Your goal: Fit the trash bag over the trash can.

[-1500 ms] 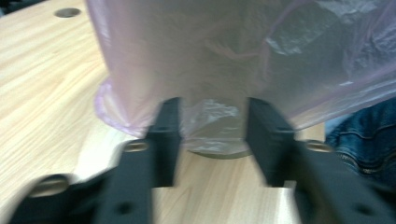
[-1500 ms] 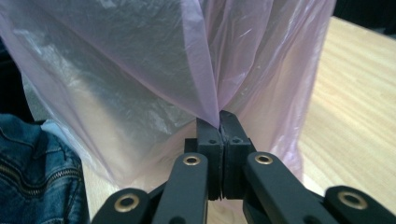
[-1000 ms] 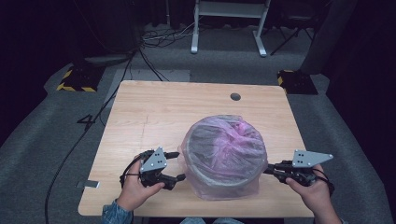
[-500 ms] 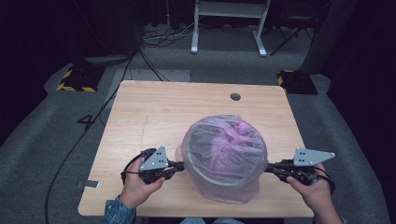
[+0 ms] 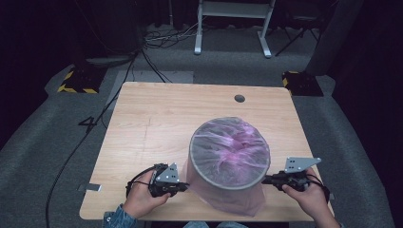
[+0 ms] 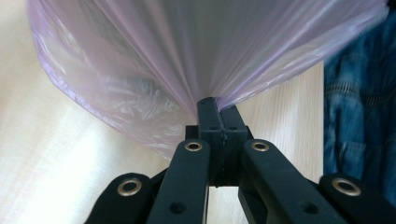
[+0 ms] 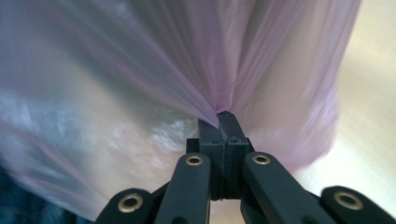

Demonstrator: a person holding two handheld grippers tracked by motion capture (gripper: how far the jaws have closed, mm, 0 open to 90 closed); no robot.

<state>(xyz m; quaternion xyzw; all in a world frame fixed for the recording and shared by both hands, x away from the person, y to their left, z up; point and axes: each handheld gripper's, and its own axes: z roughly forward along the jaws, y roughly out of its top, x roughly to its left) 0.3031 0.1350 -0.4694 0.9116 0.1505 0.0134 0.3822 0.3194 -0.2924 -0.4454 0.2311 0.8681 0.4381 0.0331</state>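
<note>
I'm pinching the thin translucent pink plastic bag (image 5: 223, 199) on both sides at once. My left gripper (image 6: 215, 108) is clamped tight on a gathered pleat of the film, jaws pressed together with the plastic fanning out from the tips. My right gripper (image 7: 223, 117) is doing the same on the opposite side, jaws closed on its own bunch of film.

The bag is draped over a round grey bin (image 5: 230, 153) near the front edge of the pale wooden surface (image 5: 152, 123), its film stretched across the rim and hanging down the walls between my two hands.

I'm judging the step to be drawing the bag down the bin's sides. To do it well, I'm wanting even pull on both sides, low and outward, so the bin is not tipping and the film is not tearing at the pinch points. The bag's lower edge is sitting close to the surface's front edge, so I'm watching that.

Counting: one bag, one bin, two grippers, one surface.
</note>
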